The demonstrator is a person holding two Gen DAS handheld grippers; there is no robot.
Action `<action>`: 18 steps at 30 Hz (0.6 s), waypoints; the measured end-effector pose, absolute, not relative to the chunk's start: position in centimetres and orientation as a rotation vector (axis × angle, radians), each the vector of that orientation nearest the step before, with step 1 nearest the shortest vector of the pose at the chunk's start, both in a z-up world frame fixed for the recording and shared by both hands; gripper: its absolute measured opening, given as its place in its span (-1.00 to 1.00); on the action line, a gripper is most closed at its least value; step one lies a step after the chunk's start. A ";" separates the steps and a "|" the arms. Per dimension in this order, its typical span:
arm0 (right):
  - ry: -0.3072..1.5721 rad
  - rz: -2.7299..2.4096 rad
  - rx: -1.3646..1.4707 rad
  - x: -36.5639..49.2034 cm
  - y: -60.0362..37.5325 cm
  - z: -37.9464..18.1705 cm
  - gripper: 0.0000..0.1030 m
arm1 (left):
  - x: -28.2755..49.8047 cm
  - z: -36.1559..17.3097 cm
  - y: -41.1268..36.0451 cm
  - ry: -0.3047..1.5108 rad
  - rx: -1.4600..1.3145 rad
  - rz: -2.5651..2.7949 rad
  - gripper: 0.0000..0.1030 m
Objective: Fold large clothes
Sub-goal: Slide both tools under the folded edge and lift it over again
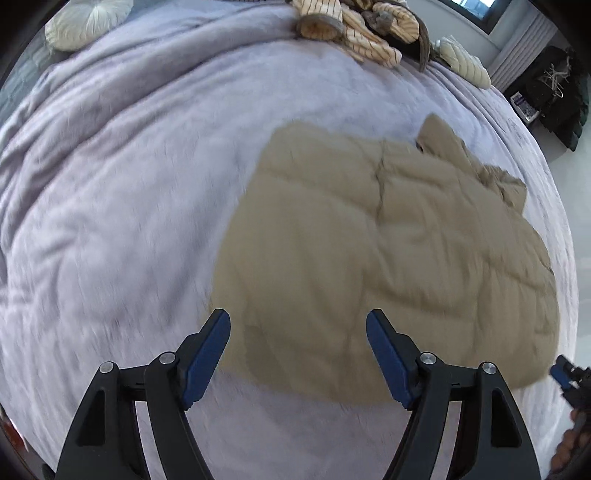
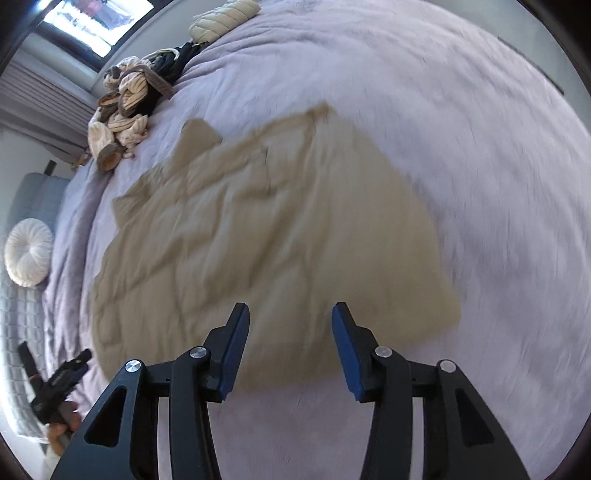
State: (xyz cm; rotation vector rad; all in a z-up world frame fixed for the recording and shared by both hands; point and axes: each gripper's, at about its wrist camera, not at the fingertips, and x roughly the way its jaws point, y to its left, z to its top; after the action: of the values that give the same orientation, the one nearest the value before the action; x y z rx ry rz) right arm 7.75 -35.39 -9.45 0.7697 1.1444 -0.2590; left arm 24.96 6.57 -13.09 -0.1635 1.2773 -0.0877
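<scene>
A tan quilted jacket [image 1: 388,251] lies partly folded on a lavender bed [image 1: 110,221]; both grippers' fingers are spread, empty, above its near hem, which likely must be pinched next.

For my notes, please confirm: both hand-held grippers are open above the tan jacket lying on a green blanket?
Not quite: the blanket is pale lavender, not green, as the left wrist view shows. The left hand-held gripper, right hand-held gripper and tan jacket are as stated.

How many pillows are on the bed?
2: a round white pillow at the bed's far edge, and a cream ribbed pillow near the window, past the striped clothes pile. Others may be hidden.
</scene>
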 end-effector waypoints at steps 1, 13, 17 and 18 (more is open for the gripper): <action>1.147 -0.245 0.789 7.0 -34.9 -9.6 -0.02 | 24.5 -13.4 6.7 1.291 -0.178 -0.085 0.50; 1.136 -0.241 0.978 4.1 -33.0 -13.6 0.67 | 21.2 -16.6 7.9 1.314 -0.323 -0.082 1.00; 1.112 -0.211 1.088 3.6 -33.0 -15.2 0.68 | 20.3 -18.7 9.4 1.350 -0.432 -0.056 1.00; 1.117 -0.194 1.113 3.6 -33.0 -15.6 0.68 | 20.2 -19.5 9.8 1.368 -0.463 -0.052 1.00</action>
State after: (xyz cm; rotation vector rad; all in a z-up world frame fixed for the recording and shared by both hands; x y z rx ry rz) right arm 3.59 -32.99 -15.65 1.1133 1.1172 -0.1945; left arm 20.15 9.82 -19.46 -0.4627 1.3676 -0.0519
